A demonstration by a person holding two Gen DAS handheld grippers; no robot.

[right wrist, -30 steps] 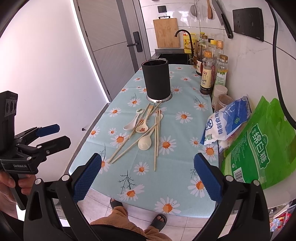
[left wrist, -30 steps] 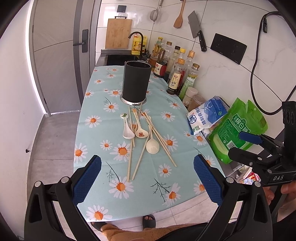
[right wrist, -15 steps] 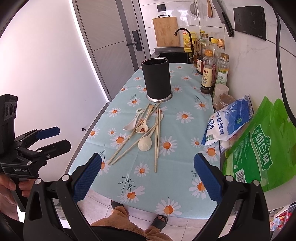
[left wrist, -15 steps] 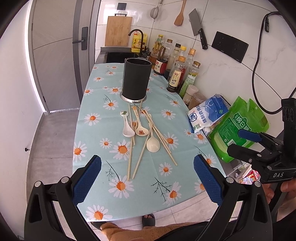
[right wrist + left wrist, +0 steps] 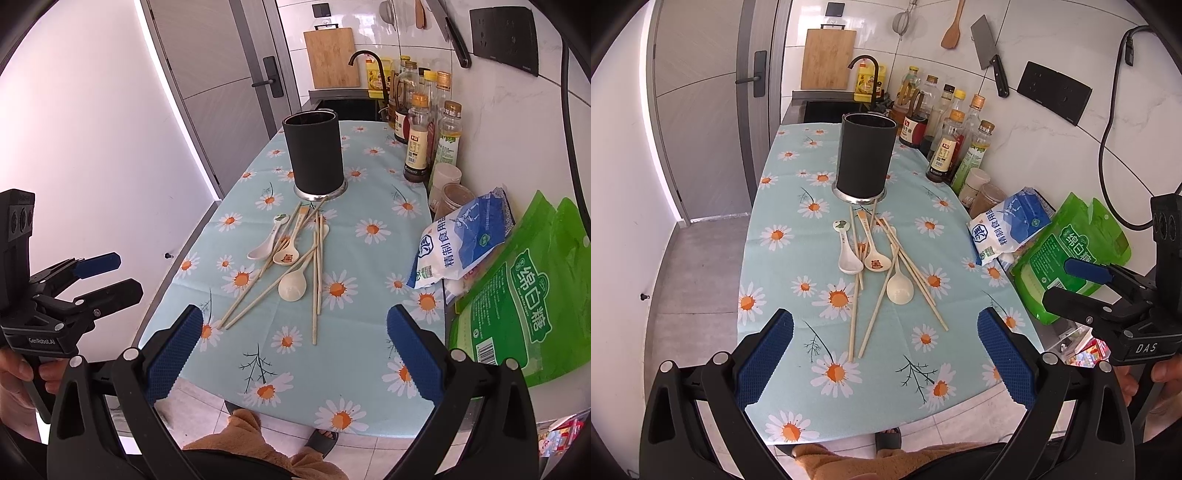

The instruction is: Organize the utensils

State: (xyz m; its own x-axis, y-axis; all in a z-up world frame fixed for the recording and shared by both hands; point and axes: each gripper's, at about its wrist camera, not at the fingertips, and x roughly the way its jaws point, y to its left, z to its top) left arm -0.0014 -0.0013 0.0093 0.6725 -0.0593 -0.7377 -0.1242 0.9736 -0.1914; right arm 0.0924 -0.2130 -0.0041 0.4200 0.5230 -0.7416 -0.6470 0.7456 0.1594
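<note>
A black cylindrical utensil holder (image 5: 866, 157) (image 5: 316, 155) stands upright on the daisy-print tablecloth (image 5: 783, 258) (image 5: 354, 350). In front of it lies a loose pile: three ceramic spoons (image 5: 900, 290) (image 5: 292, 286) and several wooden chopsticks (image 5: 854, 314) (image 5: 315, 295). My left gripper (image 5: 885, 356) hovers open above the table's near edge, short of the pile, holding nothing. My right gripper (image 5: 294, 356) is likewise open and empty over the near edge. Each gripper also shows at the edge of the other's view, right gripper (image 5: 1082, 284) and left gripper (image 5: 107, 275).
Sauce and oil bottles (image 5: 947, 147) (image 5: 417, 144) line the wall at the right. A blue-white salt bag (image 5: 1004, 229) (image 5: 461, 243) and a green sugar bag (image 5: 1071, 254) (image 5: 517, 291) lie at the table's right. A sink (image 5: 831, 107) sits behind the holder. A person's slippered foot (image 5: 321, 441) shows below.
Both grippers have drifted slightly; the table scene sits a little differently in each view. Nothing on the table has moved and both stay open.
</note>
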